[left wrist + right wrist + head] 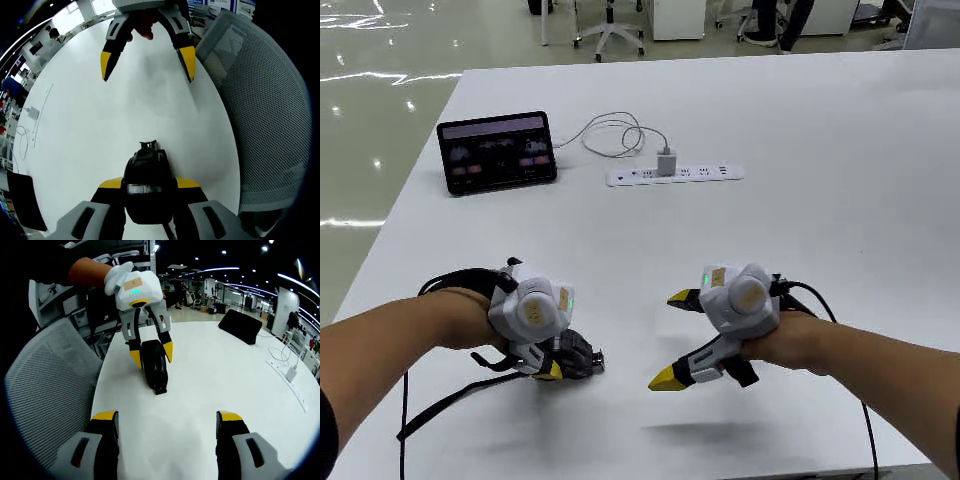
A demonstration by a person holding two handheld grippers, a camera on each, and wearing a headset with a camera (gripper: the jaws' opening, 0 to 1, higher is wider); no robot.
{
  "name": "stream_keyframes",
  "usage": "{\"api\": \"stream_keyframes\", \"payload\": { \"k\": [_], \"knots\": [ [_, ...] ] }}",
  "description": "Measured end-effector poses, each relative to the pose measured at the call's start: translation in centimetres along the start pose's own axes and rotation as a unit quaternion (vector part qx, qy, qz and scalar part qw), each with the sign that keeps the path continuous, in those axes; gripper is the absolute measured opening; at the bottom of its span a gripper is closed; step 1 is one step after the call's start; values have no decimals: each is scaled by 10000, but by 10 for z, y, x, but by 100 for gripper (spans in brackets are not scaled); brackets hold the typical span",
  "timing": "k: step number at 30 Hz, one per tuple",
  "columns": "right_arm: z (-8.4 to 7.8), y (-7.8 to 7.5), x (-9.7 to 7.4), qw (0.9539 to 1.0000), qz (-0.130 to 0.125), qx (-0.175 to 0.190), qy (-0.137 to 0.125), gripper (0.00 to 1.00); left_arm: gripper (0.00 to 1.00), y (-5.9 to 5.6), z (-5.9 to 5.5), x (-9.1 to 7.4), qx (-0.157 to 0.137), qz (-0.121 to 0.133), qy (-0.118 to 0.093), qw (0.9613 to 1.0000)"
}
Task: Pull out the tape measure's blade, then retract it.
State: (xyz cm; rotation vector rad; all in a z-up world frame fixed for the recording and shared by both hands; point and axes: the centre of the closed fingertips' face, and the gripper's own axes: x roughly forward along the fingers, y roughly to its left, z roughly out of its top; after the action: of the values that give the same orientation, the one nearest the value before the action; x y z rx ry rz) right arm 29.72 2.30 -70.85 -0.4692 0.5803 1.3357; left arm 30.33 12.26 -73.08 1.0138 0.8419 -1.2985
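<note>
A black tape measure rests on the white table near its front edge, with my left gripper shut on its body. In the left gripper view the tape measure sits between the yellow-tipped fingers, its blade end pointing toward my right gripper. My right gripper is open a short way to the right, its jaws spread wide and nothing between them. From the right gripper view, the tape measure lies ahead, held by the left gripper. No blade is drawn out.
A dark tablet stands at the back left of the table. A white power strip with a plugged charger and looped cable lies at the back centre. A grey mesh chair is beside the table's near edge.
</note>
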Motion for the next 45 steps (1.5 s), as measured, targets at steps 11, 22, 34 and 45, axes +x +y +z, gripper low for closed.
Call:
{"api": "stream_keyframes", "payload": {
  "k": [11,22,34,45],
  "knots": [
    [10,18,34,9982,331,-435,242,65,33,-1,2,0,4,-39,-209,9998],
    [15,15,60,9968,430,-533,401,52,32,1,3,1,-235,124,-415,9988],
    [17,11,82,9945,424,-763,585,29,32,2,2,0,-354,99,-504,9981],
    [9,17,92,9940,509,-689,680,18,32,2,2,0,-399,99,-498,9979]
  ]
}}
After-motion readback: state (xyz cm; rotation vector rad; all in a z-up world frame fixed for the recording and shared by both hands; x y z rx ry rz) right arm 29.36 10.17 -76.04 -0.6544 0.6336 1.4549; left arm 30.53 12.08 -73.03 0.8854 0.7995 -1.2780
